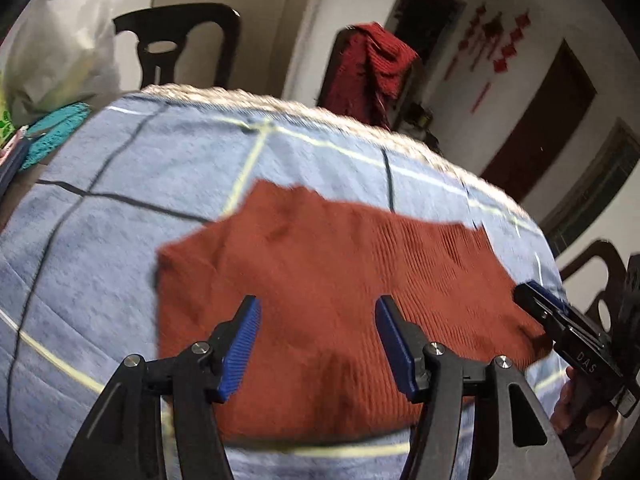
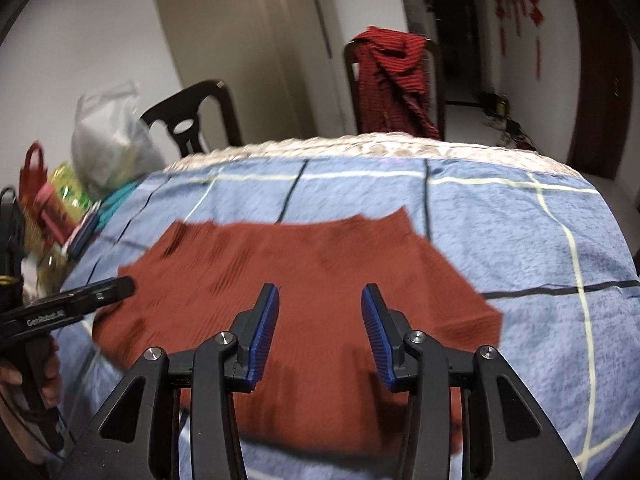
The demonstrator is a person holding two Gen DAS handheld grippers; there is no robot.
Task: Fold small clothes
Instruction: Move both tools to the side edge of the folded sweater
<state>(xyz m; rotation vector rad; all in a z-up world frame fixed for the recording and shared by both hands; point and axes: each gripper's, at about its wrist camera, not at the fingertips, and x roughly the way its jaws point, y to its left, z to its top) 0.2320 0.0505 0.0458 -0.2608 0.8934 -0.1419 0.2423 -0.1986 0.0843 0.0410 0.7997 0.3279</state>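
Rust-red knit lying ready for folding

The rust-red garment (image 1: pixel 328 280) is lying flat on the blue checked blanket (image 1: pixel 120 240) covering the desk. Soft and light, it is probably best pinched at a corner or hem. Both left tongs (image 1: pixel 316 340) and right tongs (image 2: pixel 320 328) are hovering released over the garment's near edge, pointing forward

Bare blue checked cloth (image 2: pixel 520 240) is seen on the bench from 12 to 3 o'clock of the rust-red garment (image 2: pixel 300 288), where free passage is offered. At 9 to 10 o'clock the edge is crowded by a white plastic bag (image 2: pixel 108 140), a red bottle (image 2: pixel 50 210) and a teal cloth (image 1: pixel 56 132). Beyond the far edge two chairs (image 2: pixel 192 120) are stood.
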